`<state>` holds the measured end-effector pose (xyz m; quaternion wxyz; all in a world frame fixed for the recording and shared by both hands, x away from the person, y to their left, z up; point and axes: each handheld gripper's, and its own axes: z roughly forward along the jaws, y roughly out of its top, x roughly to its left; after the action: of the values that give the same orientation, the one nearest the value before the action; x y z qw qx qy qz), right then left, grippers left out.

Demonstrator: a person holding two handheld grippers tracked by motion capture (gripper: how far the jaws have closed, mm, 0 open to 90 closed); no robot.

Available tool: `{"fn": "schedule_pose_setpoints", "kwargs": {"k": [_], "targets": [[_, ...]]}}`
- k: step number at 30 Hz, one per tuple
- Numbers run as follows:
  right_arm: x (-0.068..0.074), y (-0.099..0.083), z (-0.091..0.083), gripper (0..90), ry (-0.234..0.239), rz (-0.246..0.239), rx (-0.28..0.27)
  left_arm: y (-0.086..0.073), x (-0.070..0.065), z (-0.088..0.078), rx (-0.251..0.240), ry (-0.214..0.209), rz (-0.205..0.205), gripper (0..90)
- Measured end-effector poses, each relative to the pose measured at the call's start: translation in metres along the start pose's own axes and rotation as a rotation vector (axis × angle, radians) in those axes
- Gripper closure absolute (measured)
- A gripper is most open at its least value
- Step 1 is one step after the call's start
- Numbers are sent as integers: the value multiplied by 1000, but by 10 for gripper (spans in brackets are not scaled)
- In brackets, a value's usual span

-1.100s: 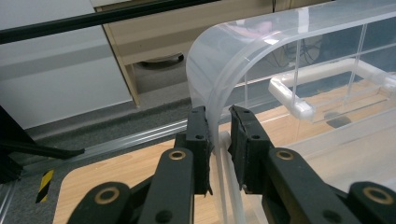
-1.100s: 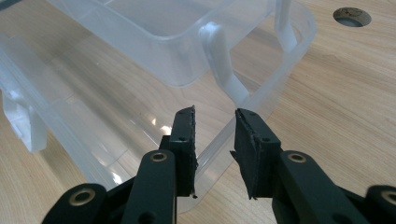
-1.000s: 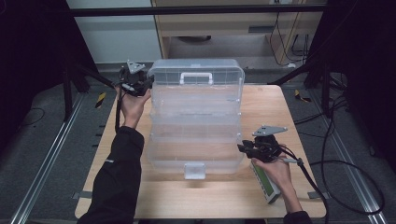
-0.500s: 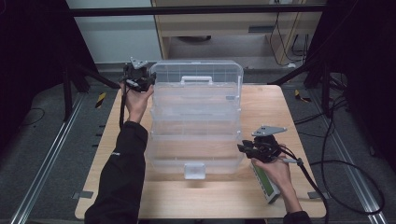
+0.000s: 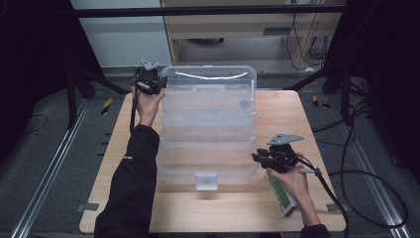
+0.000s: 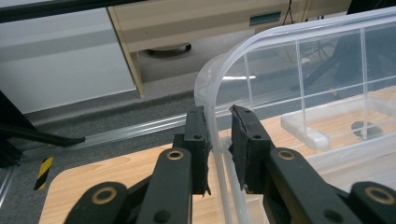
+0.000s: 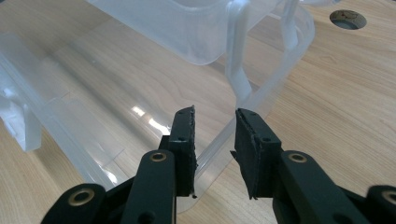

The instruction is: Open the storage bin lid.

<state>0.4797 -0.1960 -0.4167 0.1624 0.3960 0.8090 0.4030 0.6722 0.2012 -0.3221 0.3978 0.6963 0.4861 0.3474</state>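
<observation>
While the left tool [image 6: 218,140] straddles the far-left rim of the clear plastic lid [image 5: 208,79], jaws slightly apart, the right tool [image 7: 214,140] brackets the near-right rim, unclamped. Lid leans over the clear bin [image 5: 208,163] on the worktop [image 5: 297,114]; seating or removal remains unfinished.

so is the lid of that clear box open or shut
Open. The lid stands tilted up at the far side of the clear box, the left claw straddling its rim, and the box is bare inside.
</observation>
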Motion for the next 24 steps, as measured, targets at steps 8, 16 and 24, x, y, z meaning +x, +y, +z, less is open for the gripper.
{"fn": "schedule_pose_setpoints", "kwargs": {"k": [8,16,24], "targets": [[1,0,0,688,-4,-3,-2,-1,0,6,0,7,-7,759],[1,0,0,690,-9,-8,2,-2,1,11,13,19,42,740],[2,0,0,679,-8,5,10,-11,3,4,2,25,58,657]]}}
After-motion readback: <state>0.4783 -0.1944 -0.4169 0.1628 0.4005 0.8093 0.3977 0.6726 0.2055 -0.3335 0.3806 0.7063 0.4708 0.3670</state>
